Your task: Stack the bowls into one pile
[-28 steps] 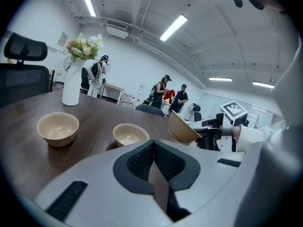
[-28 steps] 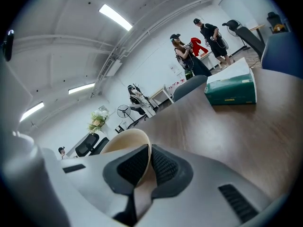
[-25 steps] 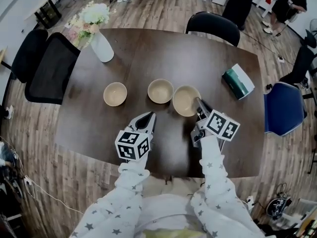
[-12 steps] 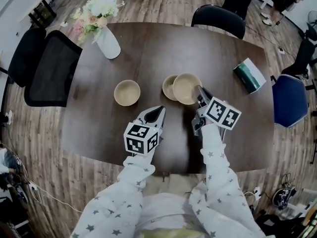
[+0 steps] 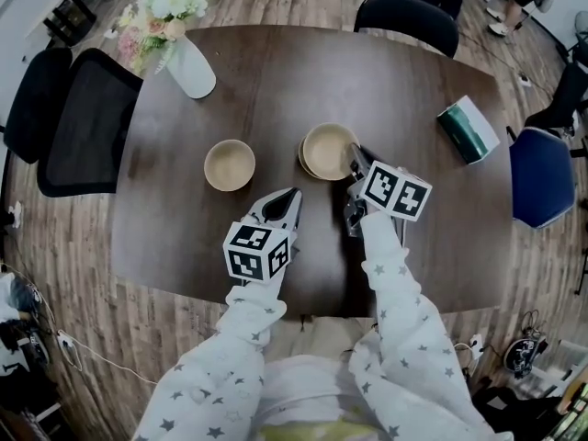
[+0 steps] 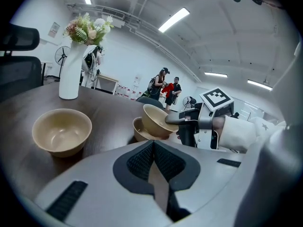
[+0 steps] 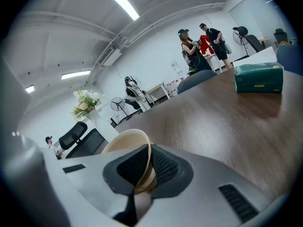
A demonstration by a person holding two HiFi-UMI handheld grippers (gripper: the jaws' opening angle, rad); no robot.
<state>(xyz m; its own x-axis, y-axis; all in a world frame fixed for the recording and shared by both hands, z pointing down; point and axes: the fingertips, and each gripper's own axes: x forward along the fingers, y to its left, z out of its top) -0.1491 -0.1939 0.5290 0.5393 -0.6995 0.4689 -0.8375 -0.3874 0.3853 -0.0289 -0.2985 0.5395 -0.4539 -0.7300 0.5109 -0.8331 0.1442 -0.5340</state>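
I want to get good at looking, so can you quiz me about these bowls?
1. How many bowls are on or above the table?
2. True or false: the left gripper holds a bowl.
3. What does the right gripper pinch? A) a spoon B) a bowl's rim C) nothing
Key: 1. Three: the lone bowl, the held bowl, the bowl under it. 2. False: its jaws are together, empty. 3. B.

White star-print sleeves [image 5: 248, 338], grey left tongs [image 5: 295, 192], right tongs [image 5: 356, 153] (black ribbed pads [image 6: 139, 162]); marker cubes [image 5: 254, 254]
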